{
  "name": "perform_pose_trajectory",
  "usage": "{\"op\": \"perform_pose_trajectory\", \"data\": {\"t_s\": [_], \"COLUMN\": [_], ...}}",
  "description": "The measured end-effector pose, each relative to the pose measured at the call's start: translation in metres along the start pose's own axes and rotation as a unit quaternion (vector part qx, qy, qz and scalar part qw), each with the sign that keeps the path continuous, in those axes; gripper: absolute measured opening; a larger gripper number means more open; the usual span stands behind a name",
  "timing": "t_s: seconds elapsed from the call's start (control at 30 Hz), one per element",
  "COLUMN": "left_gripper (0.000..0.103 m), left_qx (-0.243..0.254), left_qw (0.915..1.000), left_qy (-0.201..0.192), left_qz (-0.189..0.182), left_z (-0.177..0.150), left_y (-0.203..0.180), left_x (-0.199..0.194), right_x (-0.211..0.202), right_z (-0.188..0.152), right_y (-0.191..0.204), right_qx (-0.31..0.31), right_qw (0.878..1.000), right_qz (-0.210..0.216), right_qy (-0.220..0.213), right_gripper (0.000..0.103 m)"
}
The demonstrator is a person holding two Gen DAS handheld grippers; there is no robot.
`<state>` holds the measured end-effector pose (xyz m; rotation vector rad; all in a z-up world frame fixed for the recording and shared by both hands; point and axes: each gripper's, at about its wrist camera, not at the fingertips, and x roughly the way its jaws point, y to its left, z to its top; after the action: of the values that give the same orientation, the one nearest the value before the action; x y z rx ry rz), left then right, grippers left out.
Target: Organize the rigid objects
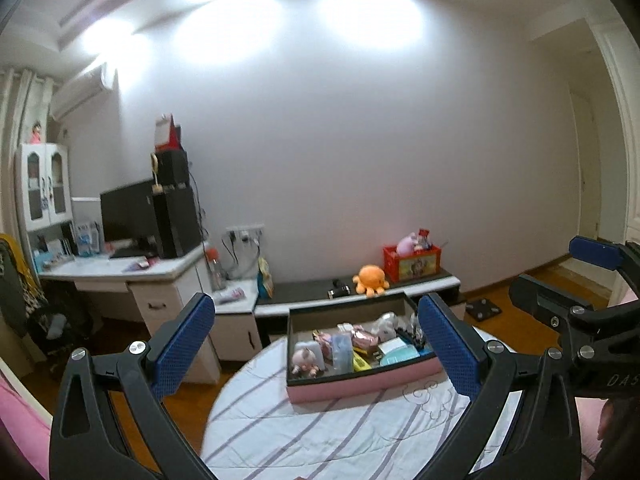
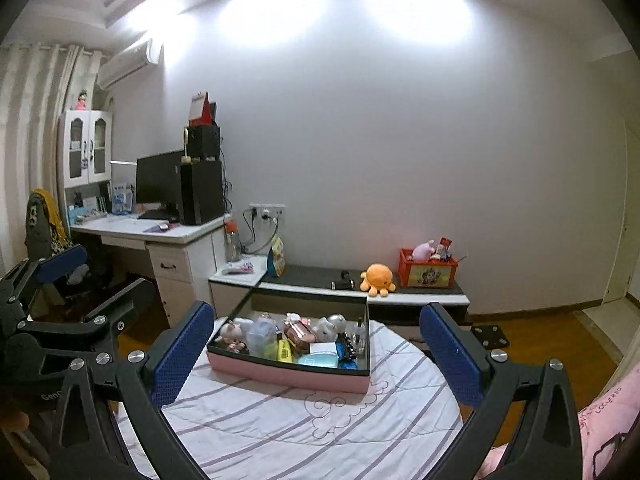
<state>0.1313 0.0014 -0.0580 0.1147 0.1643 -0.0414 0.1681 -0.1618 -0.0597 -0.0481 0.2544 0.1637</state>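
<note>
A pink box (image 1: 362, 384) with a dark inner rim sits on a round table with a striped white cloth (image 1: 320, 432). It holds several small things: a doll figure (image 1: 304, 360), a teal case (image 1: 400, 358), a white card, a yellow item, small bottles. The box also shows in the right wrist view (image 2: 288, 376). My left gripper (image 1: 316, 344) is open and empty, held above the table short of the box. My right gripper (image 2: 316, 344) is open and empty, likewise short of the box. Each gripper shows at the edge of the other's view.
A low TV bench (image 2: 360, 296) behind the table carries an orange octopus plush (image 2: 378, 278) and a red crate of toys (image 2: 428, 272). A desk (image 2: 160, 232) with monitor and speakers stands left. A scale (image 2: 490, 336) lies on the wood floor.
</note>
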Motion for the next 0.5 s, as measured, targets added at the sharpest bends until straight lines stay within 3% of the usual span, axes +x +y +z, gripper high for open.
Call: {"op": "perform_pose_trajectory", "data": {"t_s": [0.17, 0.5], "left_gripper": [0.103, 0.103], "left_qx": [-0.006, 0.001], "left_qw": [0.9995, 0.9959], "left_qy": [-0.032, -0.082], "left_qz": [-0.003, 0.039], "left_z": [0.012, 0.016], "left_y": [0.002, -0.004], "left_x": [-0.034, -0.103], "right_x": [-0.03, -0.078], "right_z": [0.006, 0.008], "right_y": [0.006, 0.013], "right_qx": [0.003, 0.009], "right_qw": [1.0, 0.998], "right_qz": [-0.003, -0.008], "right_qy": [-0.026, -0.056], "right_gripper": [0.103, 0.103]}}
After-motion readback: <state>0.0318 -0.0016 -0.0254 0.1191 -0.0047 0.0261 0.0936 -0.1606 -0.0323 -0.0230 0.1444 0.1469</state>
